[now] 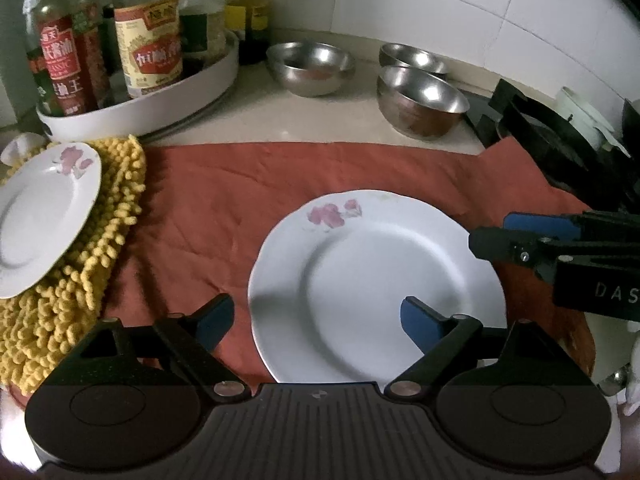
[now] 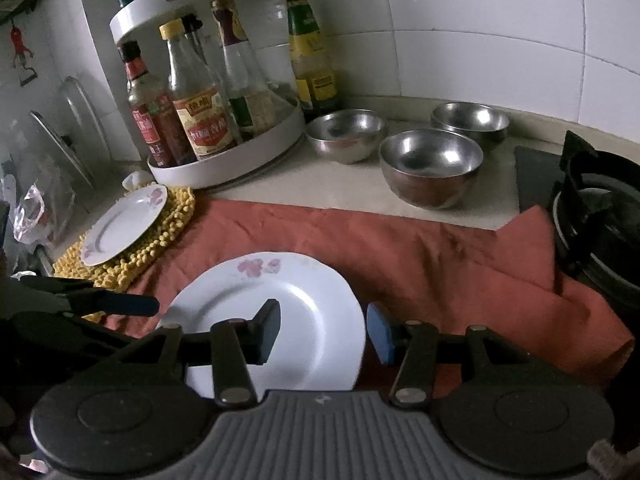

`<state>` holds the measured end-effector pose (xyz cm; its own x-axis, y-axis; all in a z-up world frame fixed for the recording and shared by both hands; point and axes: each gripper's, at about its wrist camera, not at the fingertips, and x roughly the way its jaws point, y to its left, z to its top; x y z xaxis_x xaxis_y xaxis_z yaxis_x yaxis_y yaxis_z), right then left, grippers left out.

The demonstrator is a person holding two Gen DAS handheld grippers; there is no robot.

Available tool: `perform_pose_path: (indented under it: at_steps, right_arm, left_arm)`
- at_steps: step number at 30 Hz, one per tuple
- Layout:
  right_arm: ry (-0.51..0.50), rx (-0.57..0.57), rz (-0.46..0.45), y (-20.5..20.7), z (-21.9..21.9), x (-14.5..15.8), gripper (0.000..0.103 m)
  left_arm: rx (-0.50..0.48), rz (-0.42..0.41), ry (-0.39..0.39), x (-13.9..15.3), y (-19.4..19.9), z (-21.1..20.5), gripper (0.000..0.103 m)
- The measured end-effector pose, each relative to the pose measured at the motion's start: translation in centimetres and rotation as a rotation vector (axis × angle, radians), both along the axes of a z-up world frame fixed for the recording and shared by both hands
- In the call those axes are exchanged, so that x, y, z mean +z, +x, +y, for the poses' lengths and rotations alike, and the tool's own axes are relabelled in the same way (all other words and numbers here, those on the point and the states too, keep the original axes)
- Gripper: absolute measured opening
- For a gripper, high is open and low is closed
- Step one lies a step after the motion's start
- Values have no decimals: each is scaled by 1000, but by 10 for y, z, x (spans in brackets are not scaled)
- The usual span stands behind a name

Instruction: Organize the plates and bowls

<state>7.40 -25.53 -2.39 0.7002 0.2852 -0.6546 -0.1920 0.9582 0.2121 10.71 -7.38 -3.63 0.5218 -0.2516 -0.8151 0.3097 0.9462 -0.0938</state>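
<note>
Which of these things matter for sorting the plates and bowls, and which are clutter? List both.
For the job: large plate on the red cloth; small plate on the yellow mat; three steel bowls.

Just lying about: sauce bottles on the white turntable; stove burner.

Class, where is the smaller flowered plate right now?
The smaller flowered plate sits at the left of both views, resting on the yellow mat beside the red cloth, just in front of the white bottle tray.
</note>
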Motion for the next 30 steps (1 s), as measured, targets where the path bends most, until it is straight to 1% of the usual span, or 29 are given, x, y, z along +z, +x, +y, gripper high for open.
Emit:
perform_pose_path:
  at_steps: [10, 22, 28, 30]
  right_arm:
    - [23, 38, 38, 22, 2, -6, 45]
    - [52, 119, 48, 52, 4, -7, 46]
    - [58, 192, 19, 73, 15, 2, 47]
    - [59, 223, 8, 81, 22, 5, 50]
  left_arm:
    - [64, 19, 13, -3, 13, 4, 96]
    - [138, 5, 36, -1, 31, 5, 97]
    - [222, -18, 56, 5, 39, 17, 98]
    - [255, -24, 69, 7, 41, 25, 98]
